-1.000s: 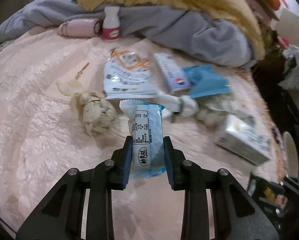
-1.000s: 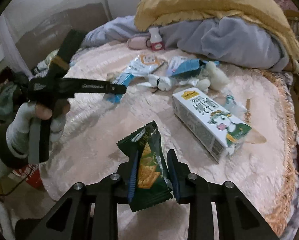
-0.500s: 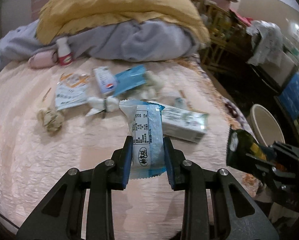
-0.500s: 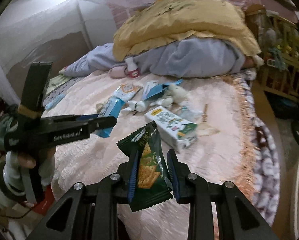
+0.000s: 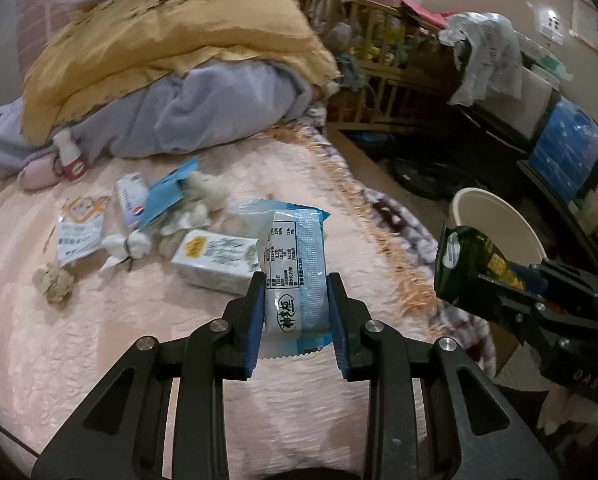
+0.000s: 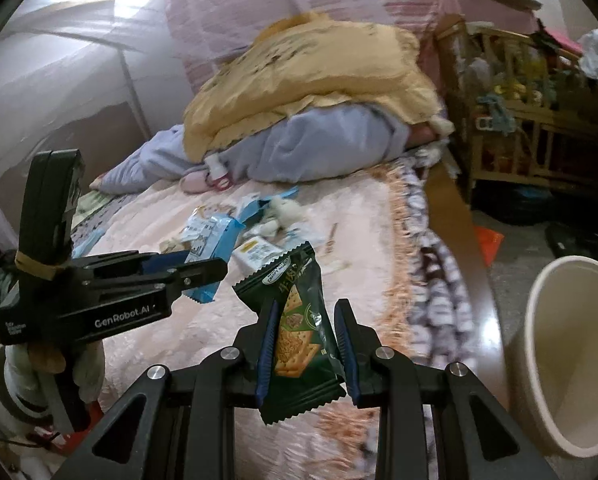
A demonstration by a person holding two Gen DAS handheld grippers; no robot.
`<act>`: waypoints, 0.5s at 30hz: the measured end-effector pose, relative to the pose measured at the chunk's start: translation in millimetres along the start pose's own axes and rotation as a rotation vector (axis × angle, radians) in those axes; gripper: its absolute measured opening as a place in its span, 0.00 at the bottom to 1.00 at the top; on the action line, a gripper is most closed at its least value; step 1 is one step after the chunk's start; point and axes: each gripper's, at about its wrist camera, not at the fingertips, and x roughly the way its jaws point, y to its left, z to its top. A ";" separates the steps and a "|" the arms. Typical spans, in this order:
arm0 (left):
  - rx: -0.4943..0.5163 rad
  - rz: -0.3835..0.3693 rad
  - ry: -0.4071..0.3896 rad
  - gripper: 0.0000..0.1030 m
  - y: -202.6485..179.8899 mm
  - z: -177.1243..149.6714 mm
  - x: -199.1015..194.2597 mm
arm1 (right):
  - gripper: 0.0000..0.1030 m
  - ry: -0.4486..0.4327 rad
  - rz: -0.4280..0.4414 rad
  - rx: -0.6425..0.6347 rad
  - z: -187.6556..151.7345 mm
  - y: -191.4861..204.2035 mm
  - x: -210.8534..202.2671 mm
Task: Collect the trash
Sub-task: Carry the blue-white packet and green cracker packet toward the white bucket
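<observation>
1. Cream plastic bin (image 6: 559, 360) stands on the floor beside the bed (image 5: 99, 340), right of both tongs; right tongs (image 6: 307, 344) are nearer.
2. Right tongs pinch a green cracker packet (image 6: 299, 332), upright.
3. Left tongs (image 5: 295, 312) pinch a blue-white wrapper (image 5: 295, 264), upright.

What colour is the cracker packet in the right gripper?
Dark green, with golden crackers pictured on the cracker packet; the right wrist view shows it best.
</observation>
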 end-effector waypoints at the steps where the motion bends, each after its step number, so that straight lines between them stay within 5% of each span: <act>1: 0.010 -0.005 -0.001 0.26 -5.7 1.6 0.8 | 0.27 -0.005 -0.007 0.005 -0.5 -3.6 -3.4; 15: 0.131 -0.069 -0.005 0.26 -75.2 17.1 13.1 | 0.27 -0.063 -0.114 0.093 -7.2 -59.2 -46.8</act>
